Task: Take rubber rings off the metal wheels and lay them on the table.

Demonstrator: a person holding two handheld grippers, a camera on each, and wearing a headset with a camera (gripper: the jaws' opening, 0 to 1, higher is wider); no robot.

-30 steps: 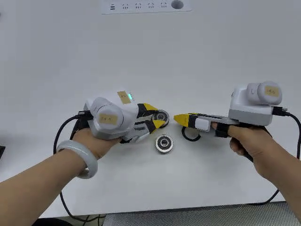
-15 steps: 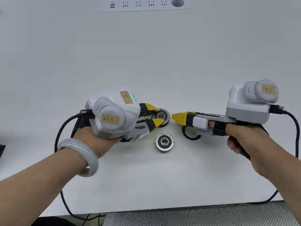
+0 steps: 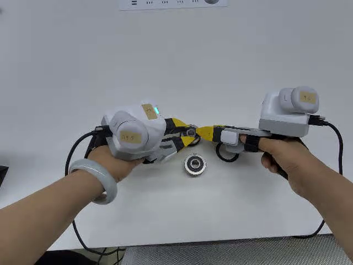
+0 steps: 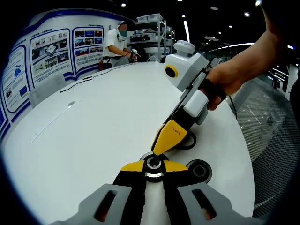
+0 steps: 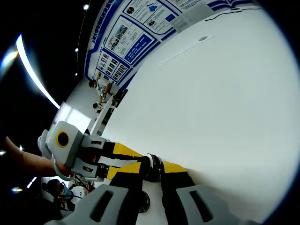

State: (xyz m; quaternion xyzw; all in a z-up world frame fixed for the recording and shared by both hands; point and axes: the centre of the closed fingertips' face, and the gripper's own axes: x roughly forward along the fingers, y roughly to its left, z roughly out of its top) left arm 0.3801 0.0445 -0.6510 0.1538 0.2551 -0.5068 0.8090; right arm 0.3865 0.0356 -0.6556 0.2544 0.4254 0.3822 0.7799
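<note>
Metal wheel (image 4: 153, 167) is held over the white table (image 3: 165, 66), clamped by the left gripper (image 4: 153, 169); the right gripper (image 5: 152, 168) nips it too. Second wheel (image 3: 194, 164) and loose ring (image 3: 226, 160) lie near; poster wall (image 4: 47, 51) far left.

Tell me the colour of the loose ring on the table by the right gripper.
Black ring; the head view shows it best.

Bright, even light; faint shadows on table (image 3: 248, 66); fisheye edges warped.
</note>
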